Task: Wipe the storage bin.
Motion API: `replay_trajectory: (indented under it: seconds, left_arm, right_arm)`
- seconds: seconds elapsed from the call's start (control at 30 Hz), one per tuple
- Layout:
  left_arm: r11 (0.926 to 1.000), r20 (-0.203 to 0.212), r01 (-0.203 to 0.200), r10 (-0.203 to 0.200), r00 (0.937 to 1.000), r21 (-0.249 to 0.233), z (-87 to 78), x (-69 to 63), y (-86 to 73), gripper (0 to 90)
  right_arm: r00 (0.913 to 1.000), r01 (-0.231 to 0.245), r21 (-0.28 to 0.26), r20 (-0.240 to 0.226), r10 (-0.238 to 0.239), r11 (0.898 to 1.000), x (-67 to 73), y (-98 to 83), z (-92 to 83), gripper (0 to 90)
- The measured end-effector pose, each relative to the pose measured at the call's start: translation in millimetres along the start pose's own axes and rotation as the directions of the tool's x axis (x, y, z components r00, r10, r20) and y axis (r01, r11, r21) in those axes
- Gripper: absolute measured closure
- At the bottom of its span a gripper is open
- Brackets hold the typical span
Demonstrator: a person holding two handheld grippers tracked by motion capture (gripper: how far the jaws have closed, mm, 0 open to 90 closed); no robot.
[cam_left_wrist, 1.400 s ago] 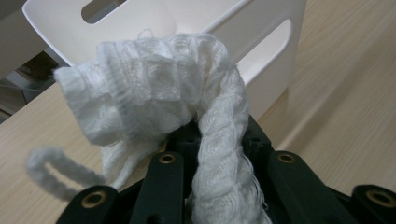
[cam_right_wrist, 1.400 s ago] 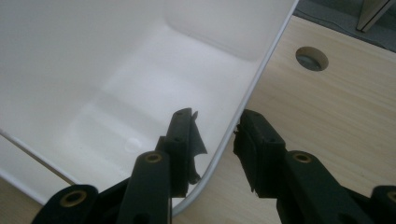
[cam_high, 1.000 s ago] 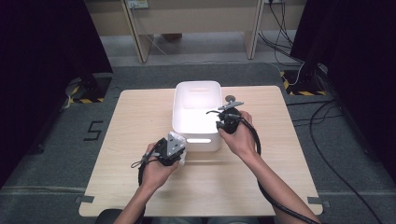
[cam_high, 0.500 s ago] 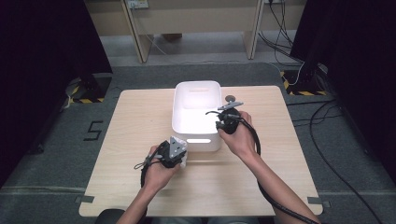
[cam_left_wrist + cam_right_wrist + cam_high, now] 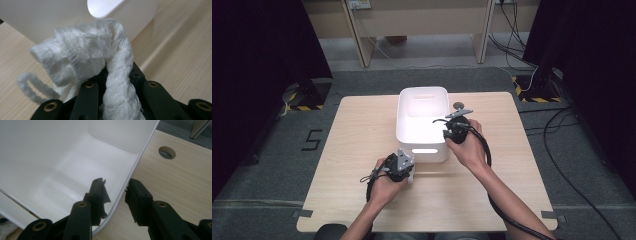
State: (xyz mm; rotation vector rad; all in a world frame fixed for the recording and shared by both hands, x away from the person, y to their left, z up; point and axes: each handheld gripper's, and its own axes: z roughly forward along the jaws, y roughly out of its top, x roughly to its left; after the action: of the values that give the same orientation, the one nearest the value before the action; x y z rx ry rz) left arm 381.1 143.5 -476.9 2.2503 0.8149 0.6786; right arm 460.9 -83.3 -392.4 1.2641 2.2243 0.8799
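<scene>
High view has the left gripper sitting low on the table, just in front of the white bin. It's clamped tight on a bunched-up white cloth, which pokes out past the jaws right next to the bin's handle cutout. Over to the right, the right gripper straddles the bin's right rim, one jaw inside and one outside; can't really tell if it's pinching the wall.
</scene>
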Motion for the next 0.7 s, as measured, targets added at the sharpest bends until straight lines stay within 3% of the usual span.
replay_trajectory:
  seconds: [0.7]
  left_arm:
    - [0.9981, 0.011, 0.033, -0.033, 0.9994, -0.051, -9.0, 1.9, 12.3, 74.4]
  right_arm:
    - [1.0000, -0.006, -0.002, 0.004, 0.006, 1.000, -0.7, -0.6, -0.1, 66.7]
